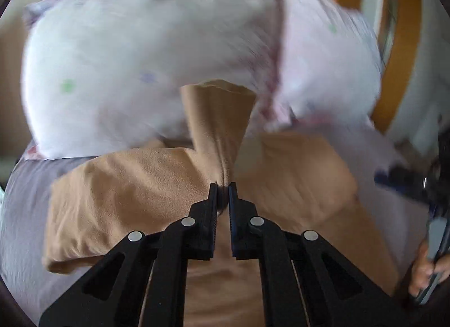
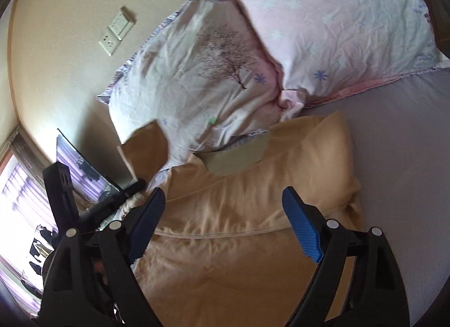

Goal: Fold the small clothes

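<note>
A tan garment (image 1: 135, 192) lies spread on a grey bed sheet (image 1: 22, 214). My left gripper (image 1: 224, 186) is shut on a pinched corner of the tan garment, which stands up in a flap (image 1: 219, 119) above the jaws. In the right wrist view the same garment (image 2: 239, 242) fills the middle, with its lifted flap (image 2: 146, 150) at the left held by the other gripper. My right gripper (image 2: 225, 228) is open and empty, hovering just above the garment with blue pads (image 2: 302, 228) apart.
Two pale floral pillows (image 2: 202, 74) (image 2: 337, 23) lie at the head of the bed, against a cream wall with sockets (image 2: 115, 31). A monitor (image 2: 81, 166) and window stand at the left. Grey sheet (image 2: 407, 158) stretches to the right.
</note>
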`<move>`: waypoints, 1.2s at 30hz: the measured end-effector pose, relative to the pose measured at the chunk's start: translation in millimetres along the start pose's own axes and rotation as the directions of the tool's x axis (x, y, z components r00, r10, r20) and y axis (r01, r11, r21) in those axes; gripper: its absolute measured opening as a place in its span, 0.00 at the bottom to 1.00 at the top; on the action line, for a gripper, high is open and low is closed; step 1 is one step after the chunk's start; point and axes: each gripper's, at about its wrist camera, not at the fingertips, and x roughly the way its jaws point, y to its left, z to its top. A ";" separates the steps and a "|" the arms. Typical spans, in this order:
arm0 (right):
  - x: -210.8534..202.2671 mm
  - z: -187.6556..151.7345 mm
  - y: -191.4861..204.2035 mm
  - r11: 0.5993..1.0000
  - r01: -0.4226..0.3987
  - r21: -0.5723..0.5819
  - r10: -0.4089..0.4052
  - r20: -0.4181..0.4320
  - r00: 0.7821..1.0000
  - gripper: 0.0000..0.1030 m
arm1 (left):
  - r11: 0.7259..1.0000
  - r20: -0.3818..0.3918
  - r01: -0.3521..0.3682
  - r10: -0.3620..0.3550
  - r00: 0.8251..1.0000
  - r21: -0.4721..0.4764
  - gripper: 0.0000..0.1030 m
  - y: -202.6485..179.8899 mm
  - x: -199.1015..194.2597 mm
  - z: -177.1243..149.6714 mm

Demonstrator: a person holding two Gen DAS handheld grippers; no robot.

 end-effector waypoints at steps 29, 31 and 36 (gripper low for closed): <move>40.3 36.4 16.9 0.955 0.211 -0.210 -0.213 0.011 0.977 0.03 | 0.990 -0.152 -0.099 0.083 0.985 -0.103 0.71 70.7 -57.9 -128.2; 20.9 47.3 1.0 0.928 0.336 -0.159 -0.323 0.105 0.941 0.03 | 0.990 -0.150 -0.097 0.081 0.985 -0.105 0.71 70.9 -58.4 -129.4; 60.6 35.7 -47.1 0.862 0.485 -0.146 -0.502 -0.112 0.858 0.10 | 0.991 -0.145 -0.086 0.071 0.987 -0.103 0.76 68.9 -57.3 -128.9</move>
